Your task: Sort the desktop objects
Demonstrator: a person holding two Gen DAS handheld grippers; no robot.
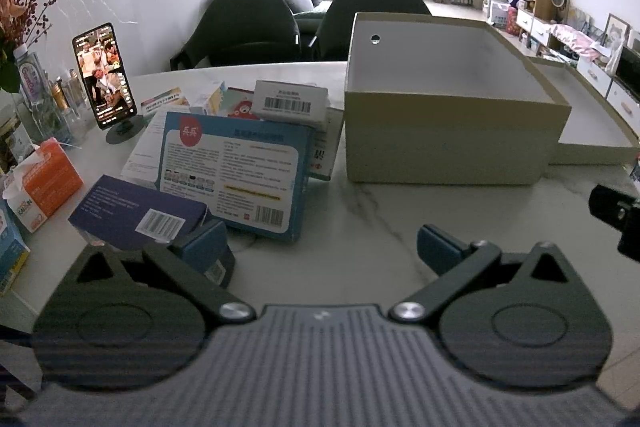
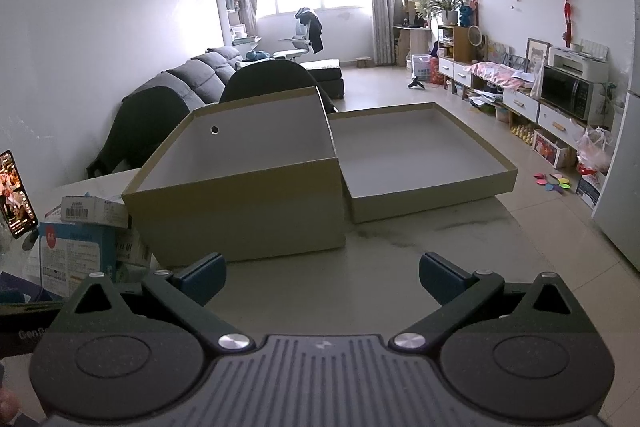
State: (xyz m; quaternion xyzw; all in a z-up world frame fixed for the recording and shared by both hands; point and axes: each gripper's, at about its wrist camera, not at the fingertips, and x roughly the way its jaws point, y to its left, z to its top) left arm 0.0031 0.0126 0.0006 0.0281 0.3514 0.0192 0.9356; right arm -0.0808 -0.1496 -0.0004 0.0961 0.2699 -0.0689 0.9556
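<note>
Both grippers, left [image 1: 322, 247] and right [image 2: 322, 277], gape empty: approach the purple carton [image 1: 138, 213] squarely (box [image 1: 452, 143] awaits).

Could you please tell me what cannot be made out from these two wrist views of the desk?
- Small print on the blue box: too small and blurred in the left wrist view.
- The boxes behind it: largely hidden by the blue box and the white barcode box.
- Bottom of the open cardboard box: its near wall hides it in both views.
- Tissue pack: pushed toward the left wrist view's edge, lettering partly unreadable.
</note>
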